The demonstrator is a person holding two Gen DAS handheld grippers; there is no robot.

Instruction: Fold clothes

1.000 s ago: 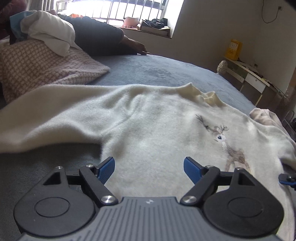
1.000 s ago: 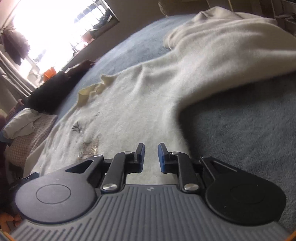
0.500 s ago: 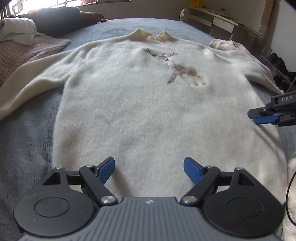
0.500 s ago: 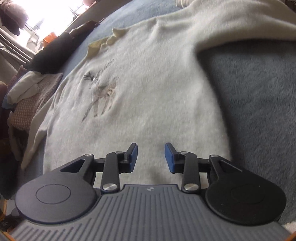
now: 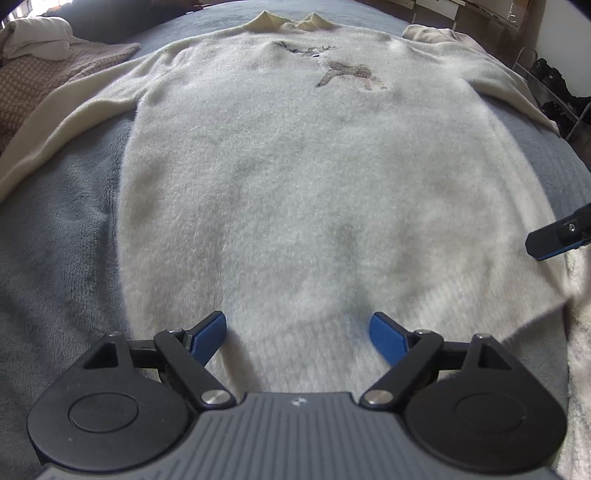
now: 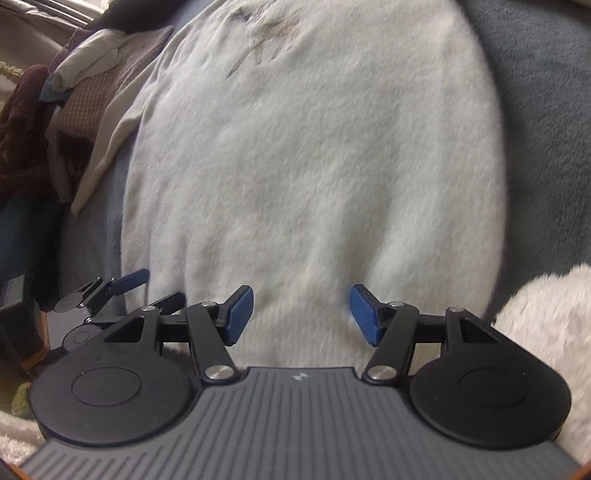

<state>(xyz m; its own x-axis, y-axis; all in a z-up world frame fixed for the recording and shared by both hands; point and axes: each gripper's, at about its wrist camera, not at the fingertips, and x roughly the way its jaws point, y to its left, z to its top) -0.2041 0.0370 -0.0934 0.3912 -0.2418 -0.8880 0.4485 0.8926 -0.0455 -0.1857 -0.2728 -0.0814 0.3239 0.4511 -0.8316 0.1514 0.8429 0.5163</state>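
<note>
A cream fluffy sweater [image 5: 295,177] with a deer motif [image 5: 343,70] lies flat, front up, on the grey-blue blanket [image 5: 55,229], collar at the far end. Both sleeves are spread out to the sides. My left gripper [image 5: 298,332] hovers over the hem near its middle, wide open and still widening a little, with nothing between the blue pads. My right gripper [image 6: 302,314] is over the sweater [image 6: 314,166] near its hem, jaws opening, only fabric below them. One of its fingers [image 5: 554,240] shows at the right edge of the left wrist view. The left gripper [image 6: 110,288] appears beside it.
A pile of clothes, a checked brown garment [image 5: 44,74] and a white one [image 5: 37,40], sits at the far left. A fluffy white cloth [image 6: 535,325] lies at the near right of the sweater. Another cream garment [image 5: 432,35] lies past the right shoulder. Dark items [image 5: 554,99] stand beyond the bed's right edge.
Both grippers swung back from the sleeves to the hem end, so the whole sweater front fills each view. The right jaws went from nearly shut to well apart.
</note>
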